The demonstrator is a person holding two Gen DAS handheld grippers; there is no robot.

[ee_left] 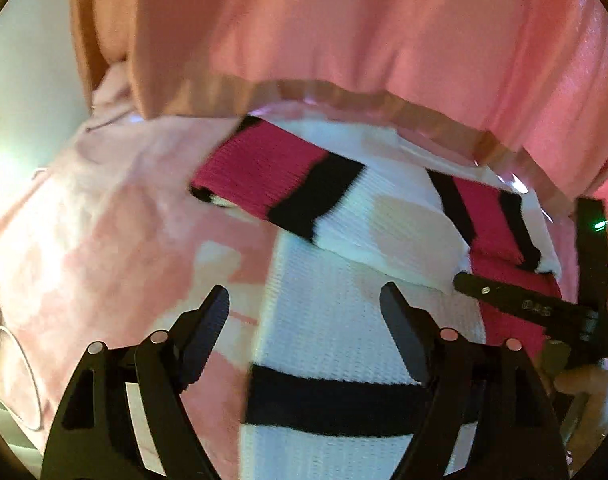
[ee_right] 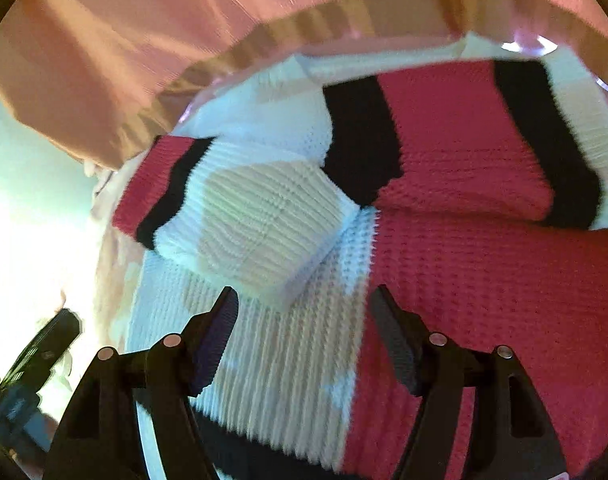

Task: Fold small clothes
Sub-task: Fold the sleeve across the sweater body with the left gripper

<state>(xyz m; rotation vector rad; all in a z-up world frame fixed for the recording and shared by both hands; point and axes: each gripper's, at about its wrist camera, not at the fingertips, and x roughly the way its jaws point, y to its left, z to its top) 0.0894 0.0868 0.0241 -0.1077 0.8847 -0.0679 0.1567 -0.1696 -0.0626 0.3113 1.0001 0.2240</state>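
A small knit sweater [ee_left: 324, 320] in white, pink-red and black stripes lies on a pale pink cloth [ee_left: 115, 232]. One sleeve [ee_left: 304, 192] is folded across its body; it also shows in the right wrist view [ee_right: 255, 220]. My left gripper [ee_left: 304, 308] is open and empty, hovering over the sweater's white lower part. My right gripper [ee_right: 304, 308] is open and empty over the sweater's body [ee_right: 484, 280], near the folded sleeve's edge. The right gripper also shows in the left wrist view [ee_left: 516, 300], by the sweater's right side.
A person in a pink-orange garment [ee_left: 364, 32] stands close behind the table edge [ee_left: 344, 92]. A white cable [ee_left: 19, 360] lies at the left. Part of the left gripper [ee_right: 35, 360] shows at the lower left of the right wrist view.
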